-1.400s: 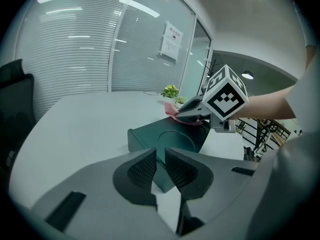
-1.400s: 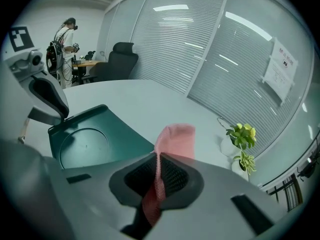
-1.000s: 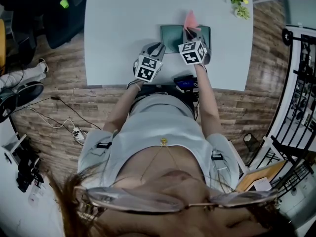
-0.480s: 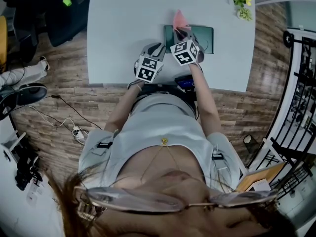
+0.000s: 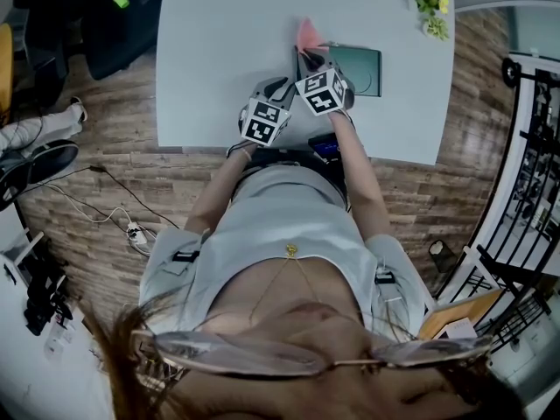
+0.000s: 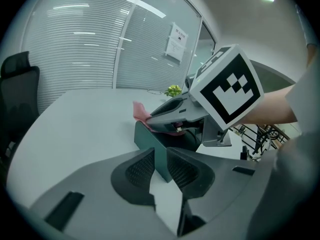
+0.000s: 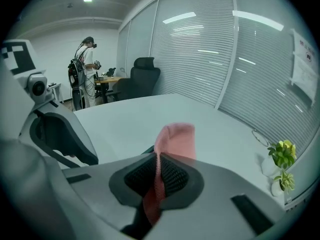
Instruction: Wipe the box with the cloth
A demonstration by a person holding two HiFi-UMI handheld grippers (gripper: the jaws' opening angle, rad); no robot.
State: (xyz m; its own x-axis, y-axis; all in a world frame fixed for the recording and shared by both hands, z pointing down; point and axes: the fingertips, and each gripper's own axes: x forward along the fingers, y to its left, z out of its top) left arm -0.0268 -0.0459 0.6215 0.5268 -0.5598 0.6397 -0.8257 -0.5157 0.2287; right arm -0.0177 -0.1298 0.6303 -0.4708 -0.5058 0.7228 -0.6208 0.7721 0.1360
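A: Right claw (image 7: pixel 159 176) status?
B: Clamped on cloth (image 7: pixel 175 139). Pink, with a tail up past the jaws. Over left end of box (image 5: pixel 363 59), per head view.
A: Box where?
B: Flat on counter (image 5: pixel 227 33), dark green, well apart from plant (image 5: pixel 427 5) at far right corner.
A: Left claw (image 6: pixel 160 166)?
B: Narrow gap, box corner lined up in it. Can't tell if touching.

We reach both bare forearms (image 5: pixel 360 169) forward, the grey two-jaw right gripper (image 5: pixel 308 58) just ahead of the matching left gripper (image 5: pixel 280 86). Our right jaws are clamped on a pink cloth (image 7: pixel 175 139). Our left jaws are nearly together on a dark green box (image 6: pixel 150 136) corner.
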